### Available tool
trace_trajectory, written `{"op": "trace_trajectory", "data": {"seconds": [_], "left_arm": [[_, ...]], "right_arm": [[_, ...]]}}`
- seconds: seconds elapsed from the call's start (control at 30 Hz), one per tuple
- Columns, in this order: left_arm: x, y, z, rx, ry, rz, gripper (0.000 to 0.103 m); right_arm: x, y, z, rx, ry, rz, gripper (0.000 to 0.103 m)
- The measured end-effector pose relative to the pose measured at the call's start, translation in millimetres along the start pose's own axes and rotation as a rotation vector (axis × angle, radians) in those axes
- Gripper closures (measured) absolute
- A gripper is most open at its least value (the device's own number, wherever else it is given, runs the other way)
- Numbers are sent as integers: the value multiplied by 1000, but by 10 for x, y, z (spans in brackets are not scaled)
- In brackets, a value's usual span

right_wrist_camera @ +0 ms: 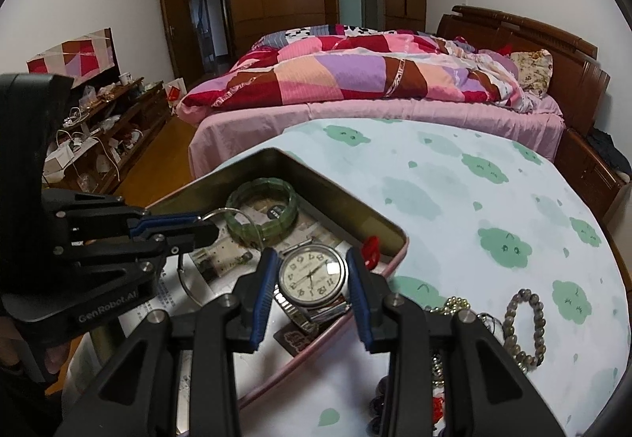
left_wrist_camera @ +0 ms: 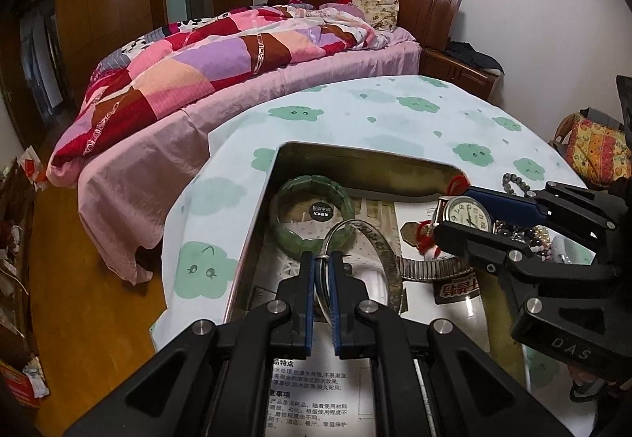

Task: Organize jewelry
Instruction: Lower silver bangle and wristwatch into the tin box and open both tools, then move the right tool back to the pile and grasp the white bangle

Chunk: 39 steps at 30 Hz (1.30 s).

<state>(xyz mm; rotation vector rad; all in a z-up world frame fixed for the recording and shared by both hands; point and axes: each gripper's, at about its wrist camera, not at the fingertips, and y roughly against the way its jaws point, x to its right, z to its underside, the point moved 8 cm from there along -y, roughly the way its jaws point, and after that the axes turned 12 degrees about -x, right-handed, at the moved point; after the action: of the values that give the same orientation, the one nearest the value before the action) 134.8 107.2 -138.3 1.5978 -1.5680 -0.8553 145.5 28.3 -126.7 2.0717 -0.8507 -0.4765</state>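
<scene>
A metal tin [left_wrist_camera: 355,156] [right_wrist_camera: 328,196] lies open on the cloud-print table. Inside it lies a green jade bracelet [left_wrist_camera: 288,200] [right_wrist_camera: 288,208]. My left gripper [left_wrist_camera: 322,259] [right_wrist_camera: 215,226] is shut on a thin clear bangle [left_wrist_camera: 379,243] [right_wrist_camera: 185,279] and holds it over the tin. My right gripper [right_wrist_camera: 312,271] [left_wrist_camera: 454,208] is shut on a silver wristwatch [right_wrist_camera: 312,275] [left_wrist_camera: 468,214] with a white dial, just above the tin's near corner. The watch's metal band [left_wrist_camera: 426,269] hangs into the tin.
Loose jewelry lies on the table right of the tin: a grey bead bracelet [right_wrist_camera: 529,326] [left_wrist_camera: 513,182], pearl and dark bead strings [left_wrist_camera: 529,235] [right_wrist_camera: 454,304]. A red charm [right_wrist_camera: 370,247] sits at the tin's edge. A bed [right_wrist_camera: 375,81] stands beyond the table.
</scene>
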Motion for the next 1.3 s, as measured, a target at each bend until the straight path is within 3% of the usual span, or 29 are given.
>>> {"op": "trace_trajectory", "data": {"seconds": [0.33,0.8,0.93,0.97,1.1,1.17,1.3], "left_arm": [[16,-11,3,4,-25,-48,97],[112,-2,8,7,-48,-51,97],[121,39,-7,12,-48,-61,96],[123,47,-12,14,-47,-62,93],[108,151,-40,48,-32,-85,47],[119,229,-57,75,-28,-59,41],[206,293,-47,85,-35,-50,41]], "right_arm": [[-35,-40,34,-6,10,6,65],[-35,-2,41,8,-1,-14,64],[-17,22,32,19,-11,-8,52],[-13,32,29,22,-13,-7,49],[12,127,17,41,-28,-7,45],[54,218,19,59,-41,-12,41],[207,393,56,80,-76,-2,40]]}}
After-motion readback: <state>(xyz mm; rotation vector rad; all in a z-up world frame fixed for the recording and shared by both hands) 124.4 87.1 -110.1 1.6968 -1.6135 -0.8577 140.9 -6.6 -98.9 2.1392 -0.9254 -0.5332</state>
